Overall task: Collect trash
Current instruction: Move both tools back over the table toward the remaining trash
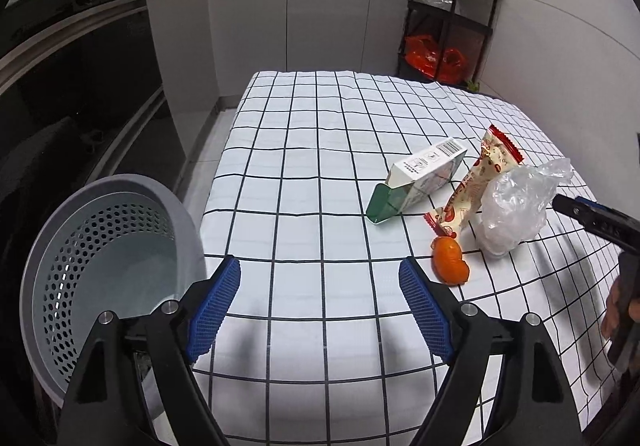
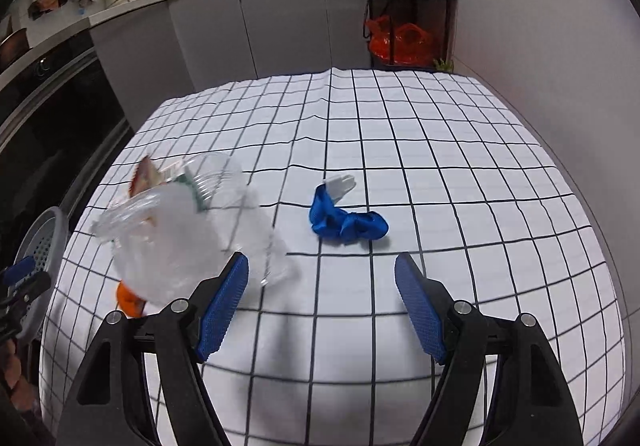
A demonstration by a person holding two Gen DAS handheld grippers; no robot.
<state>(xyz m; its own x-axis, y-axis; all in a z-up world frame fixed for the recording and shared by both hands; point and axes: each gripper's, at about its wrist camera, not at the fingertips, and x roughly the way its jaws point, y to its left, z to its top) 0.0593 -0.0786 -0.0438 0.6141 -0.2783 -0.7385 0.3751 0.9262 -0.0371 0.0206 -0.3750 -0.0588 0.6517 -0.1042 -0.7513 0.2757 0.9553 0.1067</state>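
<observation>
- The trash lay clustered on the checked surface: a carton, a snack wrapper, a clear plastic bag and an orange peel.
- A blue scrap lay apart, at twelve o'clock from my right gripper.
- My grey basket stood at nine o'clock off the surface.
- Both my left gripper and right had fingers spread, empty.

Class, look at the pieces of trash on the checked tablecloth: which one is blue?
The crumpled blue glove, lying alone right of the pile. The other pieces differ: a white-and-green carton, a red-and-white wrapper, a clear plastic bag and an orange peel.
</observation>
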